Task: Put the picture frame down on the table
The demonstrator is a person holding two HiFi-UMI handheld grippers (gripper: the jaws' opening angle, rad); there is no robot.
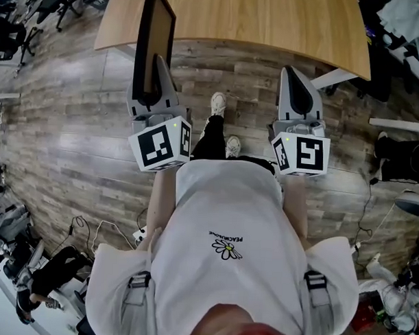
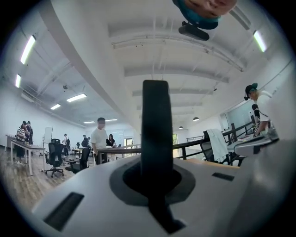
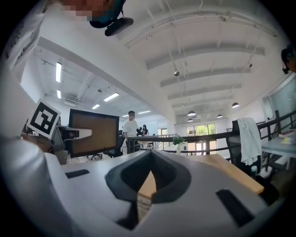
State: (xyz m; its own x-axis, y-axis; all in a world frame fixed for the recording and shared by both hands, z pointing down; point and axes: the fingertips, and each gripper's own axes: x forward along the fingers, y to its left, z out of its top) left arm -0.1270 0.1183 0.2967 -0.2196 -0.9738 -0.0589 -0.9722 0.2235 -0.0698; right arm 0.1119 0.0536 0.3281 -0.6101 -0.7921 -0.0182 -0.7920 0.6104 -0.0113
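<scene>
The picture frame [image 1: 153, 45] is black with a brown board. It stands upright and edge-on in my left gripper [image 1: 152, 86], which is shut on its lower edge, over the floor just short of the wooden table [image 1: 269, 21]. In the left gripper view the frame [image 2: 156, 129] is a dark vertical bar clamped between the jaws. My right gripper [image 1: 299, 87] is level with the left one, shut and holding nothing. From the right gripper view the frame [image 3: 94, 133] shows its brown face at the left, with the table [image 3: 226, 171] ahead.
The person's shoes [image 1: 223, 123] stand on wood-plank floor between the grippers. A white table leg [image 1: 333, 77] slants at the right. Office chairs [image 1: 57, 3] are at the top left and cables [image 1: 104, 228] lie at the lower left. People stand far off [image 2: 99, 136].
</scene>
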